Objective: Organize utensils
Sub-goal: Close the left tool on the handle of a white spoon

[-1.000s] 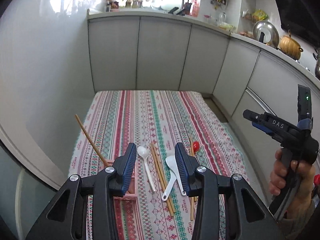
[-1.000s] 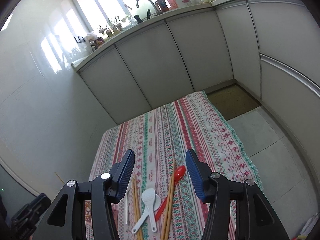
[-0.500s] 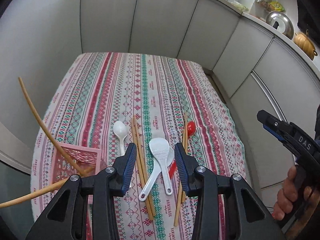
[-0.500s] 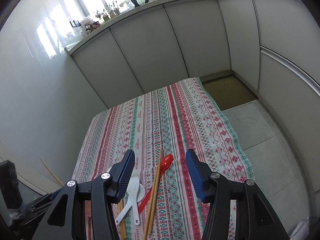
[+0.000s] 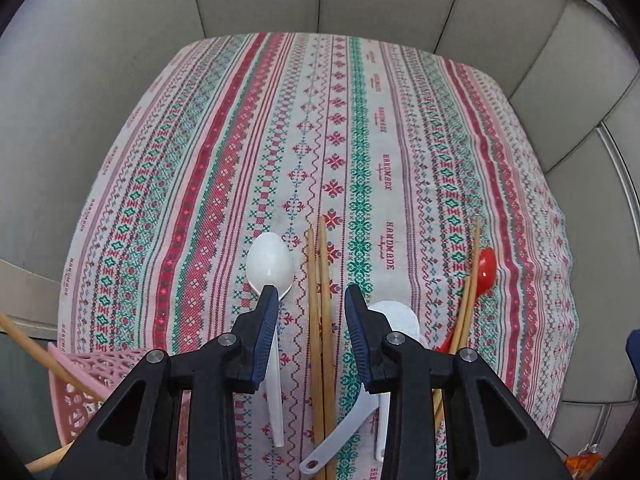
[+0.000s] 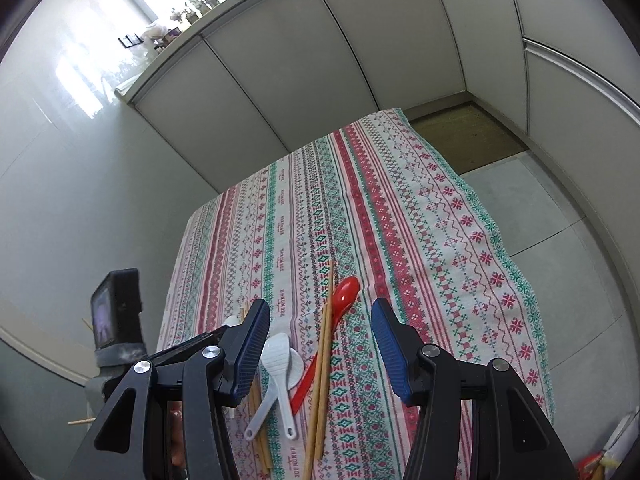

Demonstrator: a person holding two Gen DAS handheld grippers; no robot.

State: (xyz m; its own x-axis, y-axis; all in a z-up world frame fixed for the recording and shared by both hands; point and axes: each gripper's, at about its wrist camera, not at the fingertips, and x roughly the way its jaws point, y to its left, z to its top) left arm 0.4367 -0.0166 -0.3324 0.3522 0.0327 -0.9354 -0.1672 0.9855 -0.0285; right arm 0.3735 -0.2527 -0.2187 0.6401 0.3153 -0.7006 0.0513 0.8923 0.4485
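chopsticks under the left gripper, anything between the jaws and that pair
Nothing visible. The left gripper hangs over the pair of chopsticks with jaws open, having just been closing, and only tablecloth shows in the gap. The white spoon lies close beside its left finger.

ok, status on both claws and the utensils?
Left claw open, closing over chopsticks, nothing gripped. Right claw open, empty, above red spoon. White spoon beside left finger.
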